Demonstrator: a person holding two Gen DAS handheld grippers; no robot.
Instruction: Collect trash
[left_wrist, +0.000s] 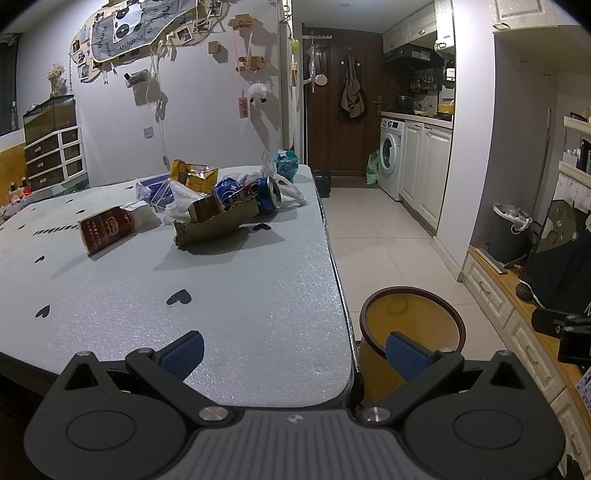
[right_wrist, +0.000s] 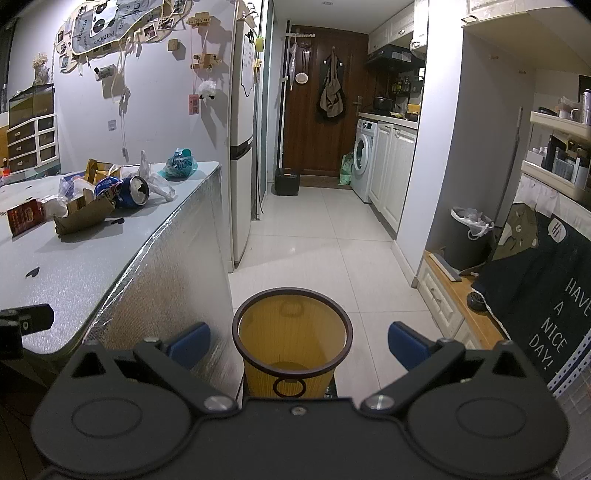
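Note:
A heap of trash lies at the far end of the grey table (left_wrist: 240, 295): a torn cardboard piece (left_wrist: 218, 225), a red carton (left_wrist: 105, 229), a crushed blue can (left_wrist: 266, 194), clear plastic bags (left_wrist: 166, 192) and a yellow packet (left_wrist: 194, 176). A yellow wastebasket (left_wrist: 412, 328) with a brown rim stands on the floor by the table's near right corner. My left gripper (left_wrist: 295, 350) hangs open over that corner, holding nothing. My right gripper (right_wrist: 297, 343) is open and holds nothing, right above the wastebasket (right_wrist: 291, 343). The same trash heap (right_wrist: 88, 206) shows at the left.
A teal bag (left_wrist: 286, 162) sits at the table's far corner. Beyond lie a tiled floor (right_wrist: 314, 236), a fridge (right_wrist: 242, 147), a washing machine (right_wrist: 364, 158), and a grey lined bin (right_wrist: 467, 236). A low wooden cabinet (right_wrist: 454, 295) with a dark cloth runs along the right.

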